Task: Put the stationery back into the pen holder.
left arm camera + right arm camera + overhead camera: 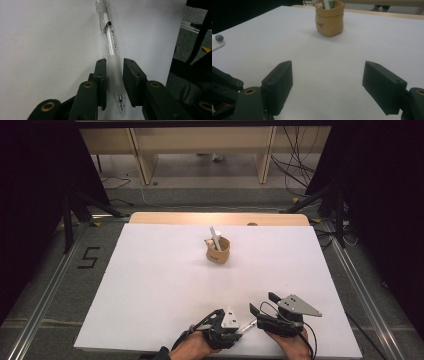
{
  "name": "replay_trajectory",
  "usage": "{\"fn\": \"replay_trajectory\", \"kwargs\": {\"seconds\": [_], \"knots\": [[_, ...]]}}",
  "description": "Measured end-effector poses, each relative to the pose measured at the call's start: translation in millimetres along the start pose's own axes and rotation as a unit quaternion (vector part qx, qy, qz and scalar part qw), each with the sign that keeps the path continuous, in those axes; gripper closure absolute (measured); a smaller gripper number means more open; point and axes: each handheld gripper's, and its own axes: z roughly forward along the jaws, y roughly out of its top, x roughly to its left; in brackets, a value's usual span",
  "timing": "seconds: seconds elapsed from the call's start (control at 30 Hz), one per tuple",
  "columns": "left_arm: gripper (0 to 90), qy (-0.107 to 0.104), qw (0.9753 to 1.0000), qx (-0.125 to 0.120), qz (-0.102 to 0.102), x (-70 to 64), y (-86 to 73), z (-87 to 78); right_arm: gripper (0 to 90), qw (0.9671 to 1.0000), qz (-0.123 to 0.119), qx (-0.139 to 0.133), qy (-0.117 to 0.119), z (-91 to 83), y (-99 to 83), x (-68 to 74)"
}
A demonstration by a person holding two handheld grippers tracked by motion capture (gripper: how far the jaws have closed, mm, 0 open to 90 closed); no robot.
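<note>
1. White table (pixel 150 285), dark room around it; a tan cup (pixel 218 251) stands mid-table, already holding items.
2. Left gripper (pixel 114 82) clasps a clear pen (pixel 110 42) at the near edge.
3. Right gripper (pixel 328 85) gapes wide, empty.
4. Pen likely still needs carrying to the cup.

Clear glossy plastic pen (pixel 111 47) with frosted grip; matt white table (pixel 165 285); matt tan pouch (pixel 329 21)

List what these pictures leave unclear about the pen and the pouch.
- Pen: in the left gripper view, the left gripper jaws flank it; firm clamping is unclear.
- Pen's print: blurred.
- Pouch: top and contents cut off in the right gripper view.
- Pouch label: too small.
</note>
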Motion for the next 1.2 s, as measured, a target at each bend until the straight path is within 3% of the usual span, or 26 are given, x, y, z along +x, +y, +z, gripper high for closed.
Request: {"fn": "replay_trajectory", "kwargs": {"seconds": [0.2, 0.6, 1.0, 1.2], "knots": [[79.1, 0.003, 1.0, 0.001, -0.007, 1.4, 0.0, -0.4, 25.2, 1.0, 0.0, 0.001, 0.0, 0.0, 0.0, 0.2], [80.0, -0.013, 0.9996, 0.004, -0.023, 10.7, -0.3, -4.4, 25.3, 1.0, 0.001, -0.002, 0.001, -0.5, 0.2, -0.3], [80.1, -0.026, 0.9983, -0.007, -0.052, 33.0, 0.7, -19.4, 25.2, 1.0, 0.003, -0.003, 0.001, -1.4, 0.6, -0.9], [80.1, -0.025, 0.9981, -0.008, -0.056, 45.2, 0.8, -32.2, 25.2, 1.0, 0.003, -0.005, 0.0, -2.2, 0.7, -1.4]]}}
